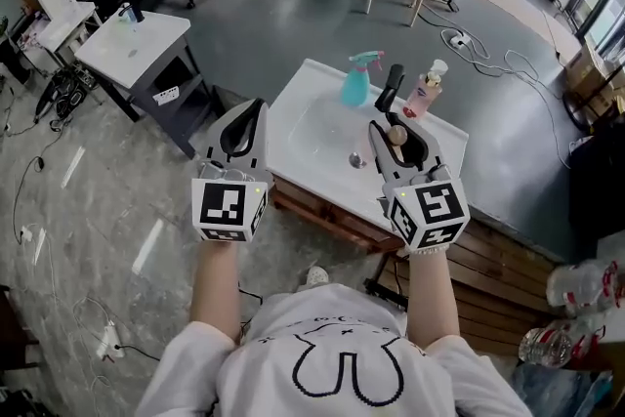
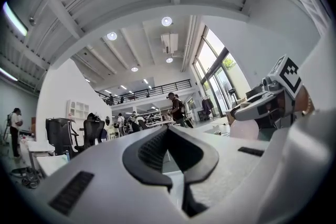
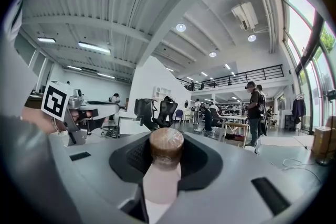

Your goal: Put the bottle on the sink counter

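While right gripper (image 1: 395, 127) hangs over table (image 1: 284, 114) by sink basin (image 1: 317, 127), your fingers clamp bottle (image 3: 166, 150), part closed around it. Your left gripper (image 1: 252, 107): fingers together, empty. Risk: crowded back edge; bottle may knock spray bottle (image 1: 356, 81), pump bottle (image 1: 427, 91) or faucet (image 1: 390, 85).

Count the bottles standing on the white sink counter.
2: a teal spray bottle left of the tap and a pink pump bottle right of it. A third, brown-capped bottle is held in the right tongs.
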Demonstrator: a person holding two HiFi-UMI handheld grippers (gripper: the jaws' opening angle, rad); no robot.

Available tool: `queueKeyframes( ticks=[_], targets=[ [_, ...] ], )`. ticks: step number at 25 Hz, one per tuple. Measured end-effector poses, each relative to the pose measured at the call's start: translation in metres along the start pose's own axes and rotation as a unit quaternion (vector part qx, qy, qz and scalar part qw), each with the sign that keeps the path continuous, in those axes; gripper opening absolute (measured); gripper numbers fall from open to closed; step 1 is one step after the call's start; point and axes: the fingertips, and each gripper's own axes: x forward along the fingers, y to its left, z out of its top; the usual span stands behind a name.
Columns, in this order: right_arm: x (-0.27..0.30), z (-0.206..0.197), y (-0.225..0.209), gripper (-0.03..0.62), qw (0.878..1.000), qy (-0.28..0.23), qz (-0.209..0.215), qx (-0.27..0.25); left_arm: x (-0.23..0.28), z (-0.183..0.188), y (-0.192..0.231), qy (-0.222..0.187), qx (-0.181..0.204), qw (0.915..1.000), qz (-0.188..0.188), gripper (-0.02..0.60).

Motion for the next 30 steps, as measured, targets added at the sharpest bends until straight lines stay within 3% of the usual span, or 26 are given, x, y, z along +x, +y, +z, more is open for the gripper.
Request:
queueKeyframes(
  ticks=[16,30],
  targets=[
    [0.088,-0.024,-0.01,0.13,0.999,0.025,0.015,0.015,0.053,-0.045,0.045,0.03,-0.013,0.9994,0.004,0.009],
    [0.208,-0.061,-0.025,0.13,0.996,0.077,-0.022,0.03,0.144,-0.092,0.118,0.045,-0.025,0.9976,-0.046,0.009]
  ],
)
